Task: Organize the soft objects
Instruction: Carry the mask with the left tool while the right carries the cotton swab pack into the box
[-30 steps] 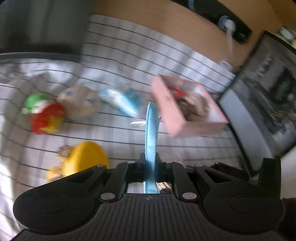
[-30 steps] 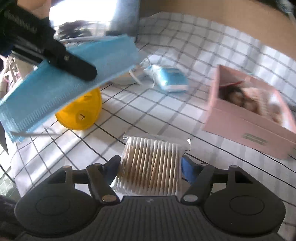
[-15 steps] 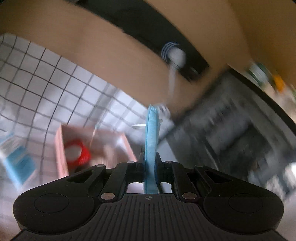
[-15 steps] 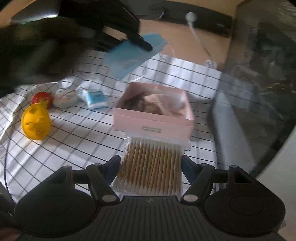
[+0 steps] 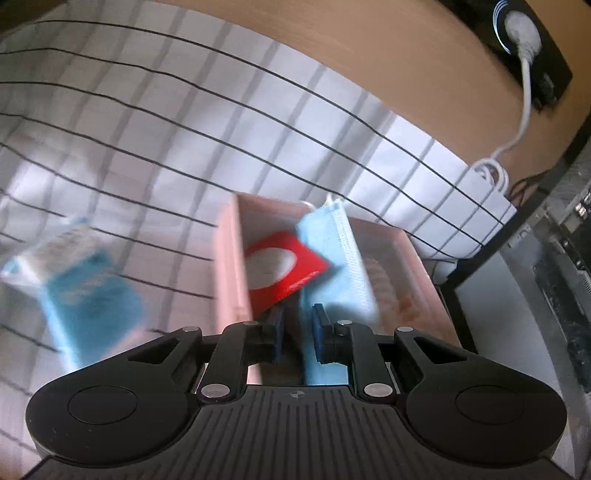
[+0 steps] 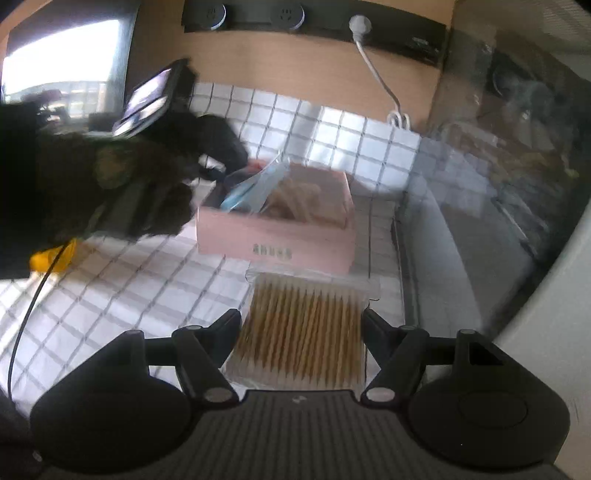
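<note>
Over the pink box (image 5: 227,266), the left gripper (image 5: 298,334) stands narrowly parted, the blue mask (image 5: 332,258) slipping inside. The right gripper (image 6: 301,325) clamps a swab pack (image 6: 303,328), not yet boxed; a tissue packet (image 5: 79,280) waits outside.

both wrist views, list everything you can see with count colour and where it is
box: 1, pink, open, on the checked cloth
face mask: 1, light blue, over the box, between the open left fingers
red packet: 1, red with a white oval, inside the box
tissue pack: 1, blue and white, on the cloth left of the box
cotton swab pack: 1, tan sticks in clear wrap, in the right gripper
yellow toy: 1, mostly hidden, on the cloth
checked cloth: 1, white with dark lines
power strip: 1, black, on the wall
left gripper: open
right gripper: shut on the swabs
</note>
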